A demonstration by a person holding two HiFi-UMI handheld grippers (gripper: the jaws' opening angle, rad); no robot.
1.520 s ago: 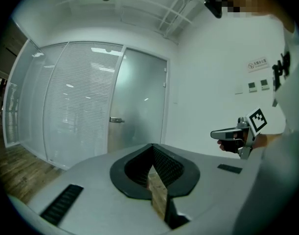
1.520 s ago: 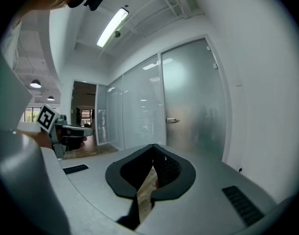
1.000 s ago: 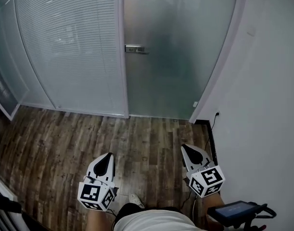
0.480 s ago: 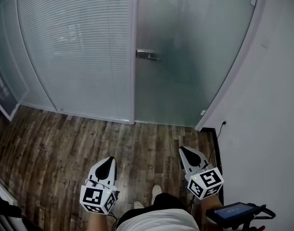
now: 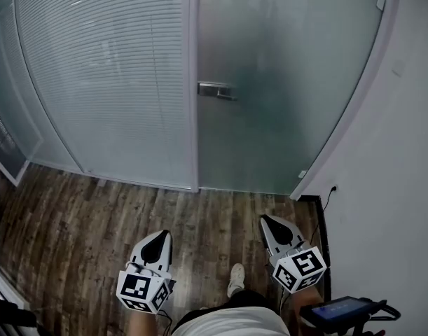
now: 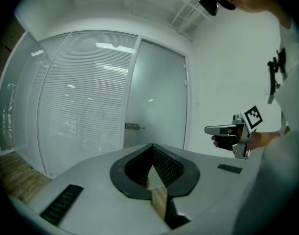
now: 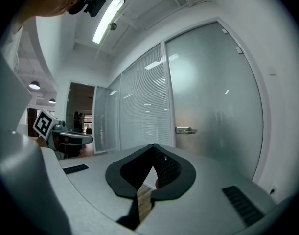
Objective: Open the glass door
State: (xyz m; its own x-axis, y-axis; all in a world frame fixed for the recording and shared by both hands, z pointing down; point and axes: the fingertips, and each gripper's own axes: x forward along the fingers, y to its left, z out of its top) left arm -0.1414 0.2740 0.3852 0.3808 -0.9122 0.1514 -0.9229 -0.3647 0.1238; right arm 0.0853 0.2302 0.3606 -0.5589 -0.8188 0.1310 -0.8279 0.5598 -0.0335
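Frosted glass door [image 5: 291, 96] shut and upright. Metal lever handle [image 5: 215, 89] sits level at the door's left edge, about mid-height.

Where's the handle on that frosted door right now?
In the head view the small metal lever handle sits at upper centre, on the left edge of the frosted glass door, right beside the white frame post.

Frosted matt glass door [image 5: 284, 82] with shiny metal handle [image 5: 215, 89]; floor [image 5: 94, 215] of grained wood planks.
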